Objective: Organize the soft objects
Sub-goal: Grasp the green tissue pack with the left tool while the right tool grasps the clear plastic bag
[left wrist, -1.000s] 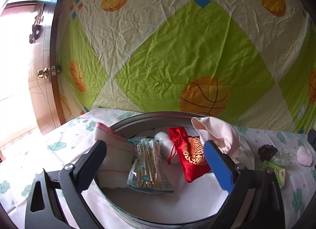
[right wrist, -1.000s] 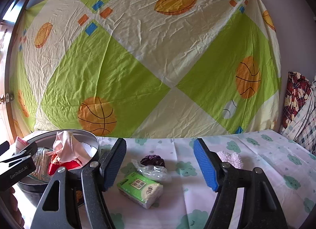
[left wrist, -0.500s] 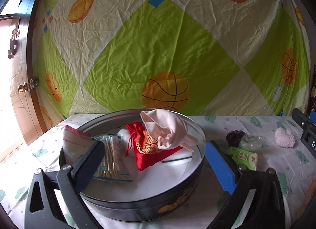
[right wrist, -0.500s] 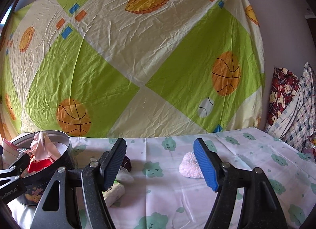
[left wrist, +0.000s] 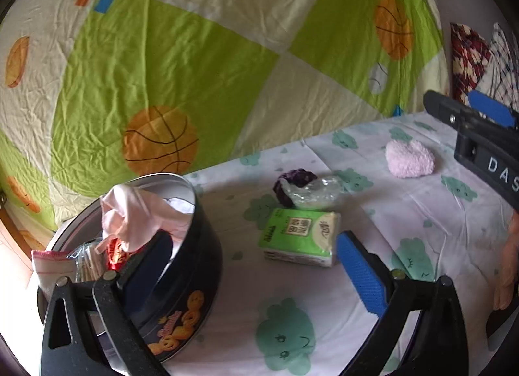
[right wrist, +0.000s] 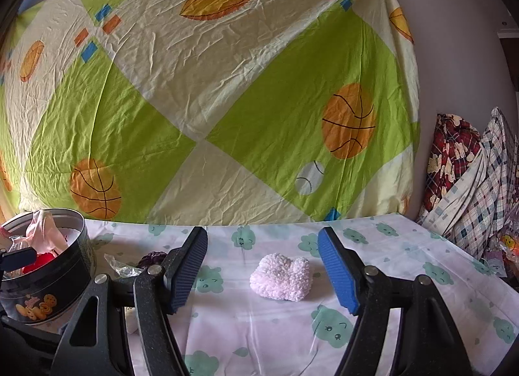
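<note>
The right gripper (right wrist: pixel 262 274) hangs with fingers released around a pink puff (right wrist: pixel 281 277) on the surface (right wrist: pixel 405 265). The left gripper (left wrist: pixel 253 265), fingers released and empty, straddles the tin (left wrist: pixel 194 265) wall beside a tissue pack (left wrist: pixel 300 236).

Bare counter (right wrist: pixel 405 278) lies open around the fluffy pink pad (right wrist: pixel 282 277), which sits apart between the right claw's (right wrist: pixel 262 274) spread fingers. Left, the tin (left wrist: pixel 198 265), tissue pack (left wrist: pixel 300 235) and crumpled wrapper (left wrist: pixel 313 193) crowd the way.
</note>
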